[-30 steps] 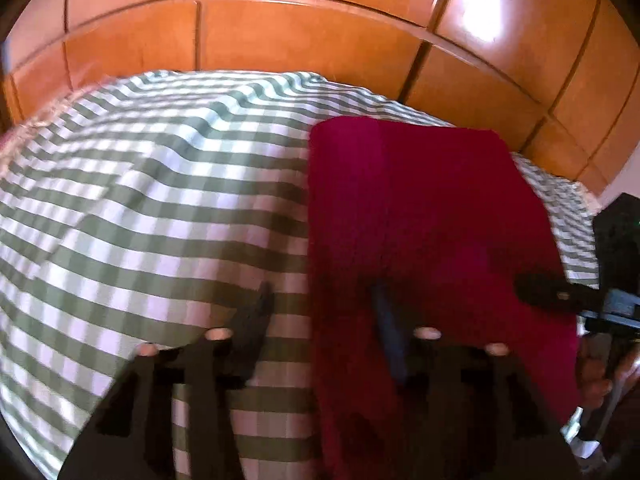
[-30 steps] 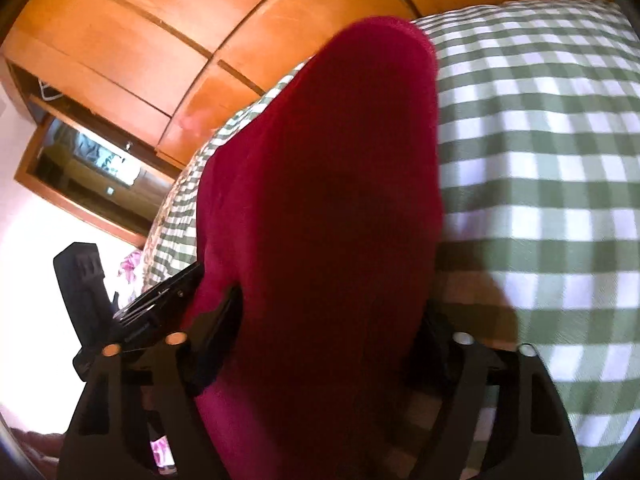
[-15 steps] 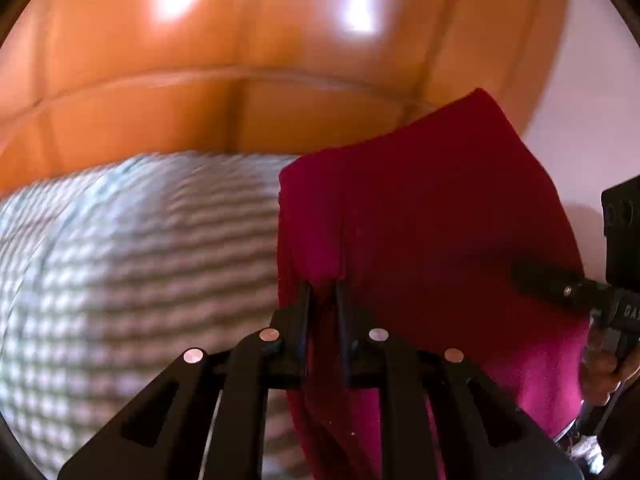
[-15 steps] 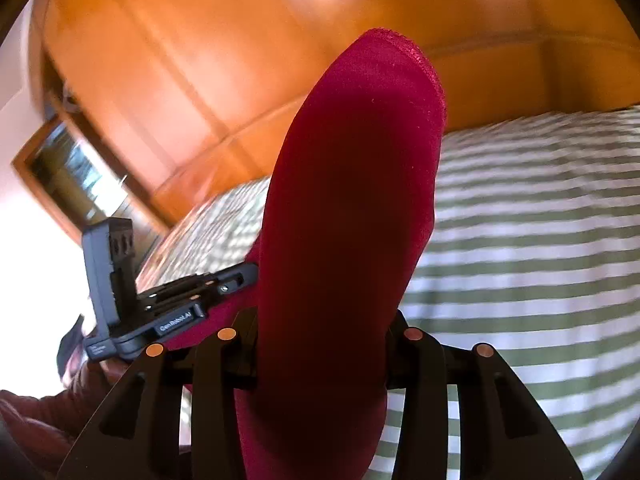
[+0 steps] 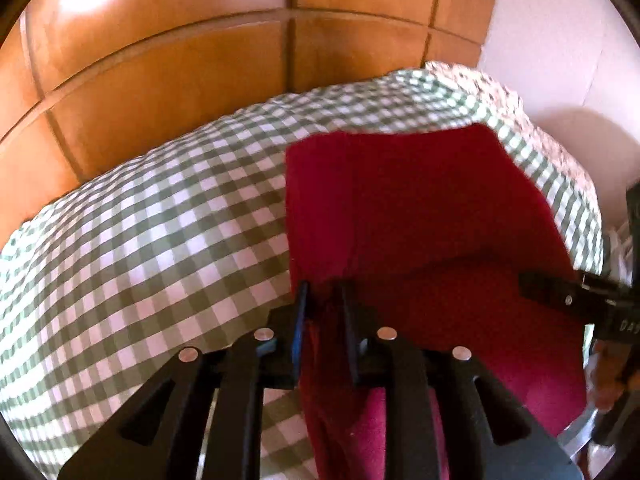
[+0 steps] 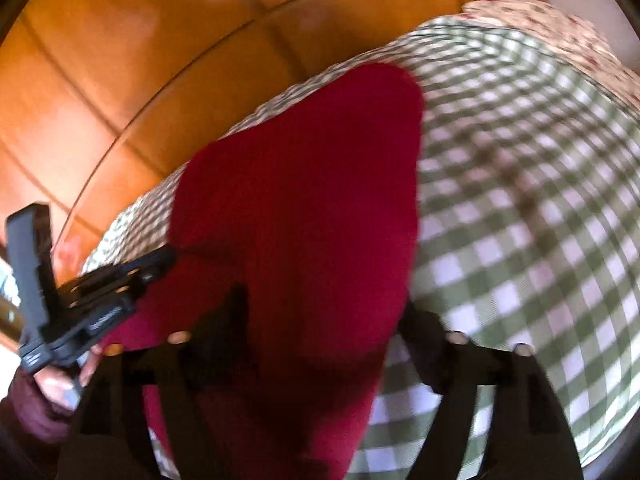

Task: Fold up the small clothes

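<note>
**Red garment pinched over the checked bed**

On the green-and-white checked bedspread [image 5: 160, 220] we see the crimson knit garment [image 5: 420, 208] spread toward the right side, its far edge near the floral cloth [image 5: 500, 92] at the bed's far right corner. Our left gripper [image 5: 324, 300] has its fingers nearly together, pinching a near fold of the garment. Our right gripper [image 6: 320, 320] stands wider, with the cloth bunched between its fingers [image 6: 420, 332] and draped over them; a firm grip we cannot tell. Orange wooden panelling [image 5: 180, 60] rises beyond the bed.
</note>
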`<state>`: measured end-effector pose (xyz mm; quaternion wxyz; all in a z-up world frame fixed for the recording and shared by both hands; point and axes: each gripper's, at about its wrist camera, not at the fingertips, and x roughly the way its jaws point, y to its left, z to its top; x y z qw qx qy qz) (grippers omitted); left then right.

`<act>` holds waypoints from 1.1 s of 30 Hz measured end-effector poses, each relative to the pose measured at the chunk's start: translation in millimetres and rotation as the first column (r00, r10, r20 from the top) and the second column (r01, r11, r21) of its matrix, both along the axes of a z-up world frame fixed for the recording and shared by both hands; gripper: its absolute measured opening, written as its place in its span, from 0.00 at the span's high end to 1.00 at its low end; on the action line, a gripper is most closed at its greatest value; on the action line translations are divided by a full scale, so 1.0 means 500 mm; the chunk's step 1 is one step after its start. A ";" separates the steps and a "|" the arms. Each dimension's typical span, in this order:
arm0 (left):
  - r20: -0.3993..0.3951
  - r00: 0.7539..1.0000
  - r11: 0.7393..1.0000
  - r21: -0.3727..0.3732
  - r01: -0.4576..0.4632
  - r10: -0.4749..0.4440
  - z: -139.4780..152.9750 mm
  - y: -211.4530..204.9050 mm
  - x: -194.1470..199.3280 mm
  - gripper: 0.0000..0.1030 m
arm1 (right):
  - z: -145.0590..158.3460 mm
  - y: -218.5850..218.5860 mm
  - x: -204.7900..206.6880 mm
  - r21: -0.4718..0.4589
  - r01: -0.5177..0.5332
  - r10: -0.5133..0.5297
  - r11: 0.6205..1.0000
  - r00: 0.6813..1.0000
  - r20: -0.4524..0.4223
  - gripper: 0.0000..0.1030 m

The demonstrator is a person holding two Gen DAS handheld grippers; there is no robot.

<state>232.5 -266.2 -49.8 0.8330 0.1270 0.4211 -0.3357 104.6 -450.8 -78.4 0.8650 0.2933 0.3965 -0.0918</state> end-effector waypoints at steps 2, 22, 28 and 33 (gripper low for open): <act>0.030 0.999 1.000 -0.025 -0.011 0.011 0.020 0.025 0.002 0.73 | 0.034 0.005 -0.016 -0.084 0.060 -0.059 0.995 0.998 0.014 0.26; 0.066 0.988 0.987 -0.096 -0.130 0.137 0.031 0.110 -0.037 0.67 | 0.055 0.169 -0.037 -0.332 0.121 -0.141 0.935 0.989 -0.037 0.45; 0.108 0.980 0.978 -0.146 -0.148 0.165 0.071 0.159 -0.086 0.54 | 0.090 0.201 -0.072 -0.349 0.172 -0.193 0.921 0.981 -0.024 0.44; 0.132 0.978 0.974 -0.178 -0.139 0.163 0.090 0.181 -0.117 0.53 | 0.100 0.227 -0.103 -0.391 0.143 -0.167 0.909 0.986 -0.028 0.44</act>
